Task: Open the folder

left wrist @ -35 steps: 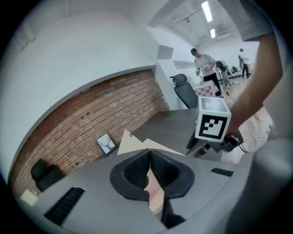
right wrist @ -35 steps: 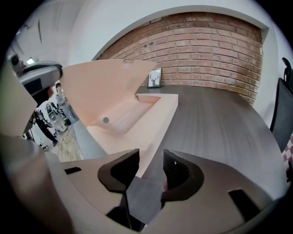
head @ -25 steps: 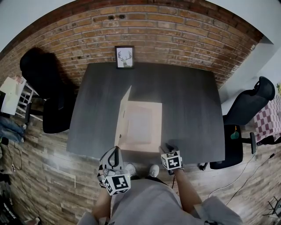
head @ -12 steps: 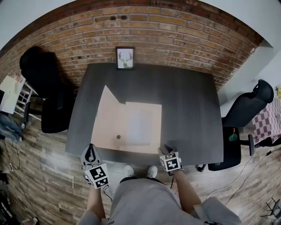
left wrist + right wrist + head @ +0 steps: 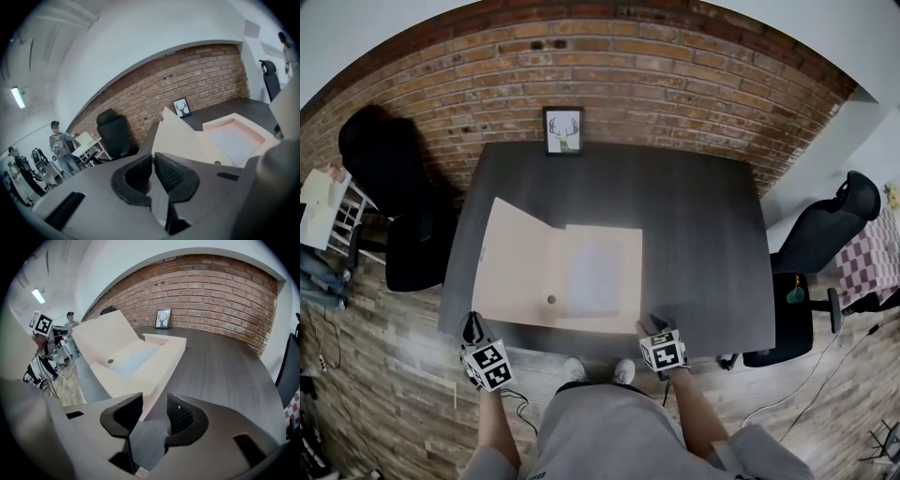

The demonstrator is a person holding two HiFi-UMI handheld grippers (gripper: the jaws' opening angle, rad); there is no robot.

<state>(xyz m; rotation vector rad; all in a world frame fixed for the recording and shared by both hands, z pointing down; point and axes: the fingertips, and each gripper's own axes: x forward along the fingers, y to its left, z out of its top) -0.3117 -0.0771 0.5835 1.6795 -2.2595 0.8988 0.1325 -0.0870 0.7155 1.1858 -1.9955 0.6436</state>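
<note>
A pale cardboard folder [image 5: 595,277] lies open on the dark table [image 5: 703,234], with a small dark stud inside. Its cover [image 5: 516,262] slants up to the left. My left gripper [image 5: 472,326] is at the cover's near left corner, off the table's front left edge. In the left gripper view the cover's edge [image 5: 165,123] runs down into the thin slit of that gripper [image 5: 153,168]; its jaws have just been opening a little. My right gripper [image 5: 654,323] is at the folder's near right corner. It [image 5: 154,414] is open, and the folder's corner [image 5: 146,405] reaches between its jaws.
A framed antler picture [image 5: 562,129] leans on the brick wall at the table's back edge. Black office chairs stand at the left [image 5: 394,178] and right [image 5: 830,230]. People [image 5: 58,145] stand far off by a small white table.
The cover stood upright a second ago and has swung down to the left. My left gripper moved left and lower with it. The right gripper kept still.
</note>
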